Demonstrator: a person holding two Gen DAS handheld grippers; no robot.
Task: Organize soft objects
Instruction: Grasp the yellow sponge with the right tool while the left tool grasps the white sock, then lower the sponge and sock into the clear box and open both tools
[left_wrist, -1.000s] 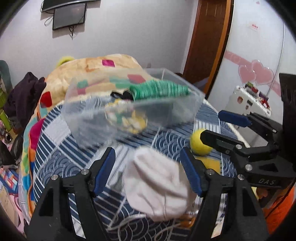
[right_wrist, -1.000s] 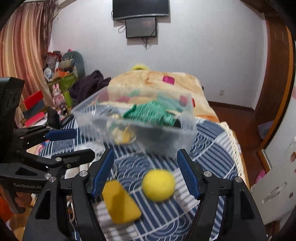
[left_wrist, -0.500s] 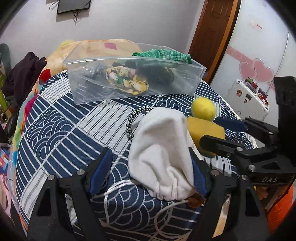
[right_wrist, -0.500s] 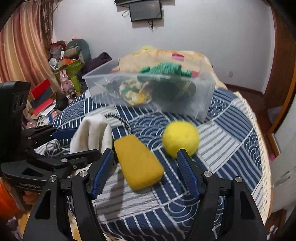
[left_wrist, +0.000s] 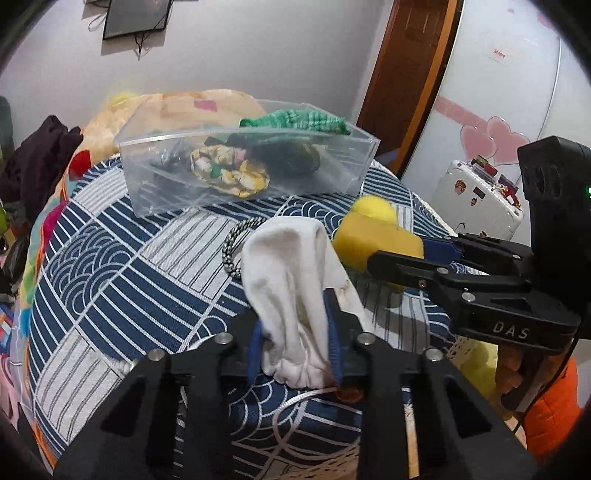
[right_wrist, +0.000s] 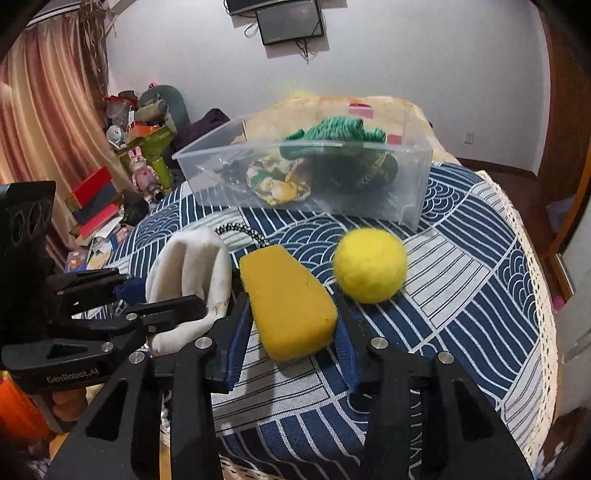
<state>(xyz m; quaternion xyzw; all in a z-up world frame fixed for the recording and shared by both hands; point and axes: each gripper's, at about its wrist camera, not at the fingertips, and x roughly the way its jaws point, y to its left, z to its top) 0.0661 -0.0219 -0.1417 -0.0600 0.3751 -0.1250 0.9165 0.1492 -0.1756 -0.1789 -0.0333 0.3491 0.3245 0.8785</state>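
Note:
My left gripper (left_wrist: 295, 332) is shut on a white sock (left_wrist: 291, 273), which stands bunched up from the blue patterned tablecloth (left_wrist: 110, 280). The sock also shows in the right wrist view (right_wrist: 188, 273). My right gripper (right_wrist: 291, 328) is shut on a yellow sponge (right_wrist: 288, 299), also visible in the left wrist view (left_wrist: 373, 243). A yellow fuzzy ball (right_wrist: 369, 266) lies just right of the sponge. A clear plastic bin (right_wrist: 306, 177) at the back holds a green knit piece (right_wrist: 332, 129), a patterned cloth (right_wrist: 277, 184) and a dark item.
A black-and-white braided cord ring (left_wrist: 236, 243) lies between the sock and the bin. A quilt-covered bed (left_wrist: 177, 110) stands behind the table. Toys and boxes (right_wrist: 140, 155) crowd the floor at left. A white suitcase (left_wrist: 476, 195) stands at right.
Both grippers have closed: the left around the white sock, the right around the yellow sponge. Both views have settled lower and closer to the tablecloth.

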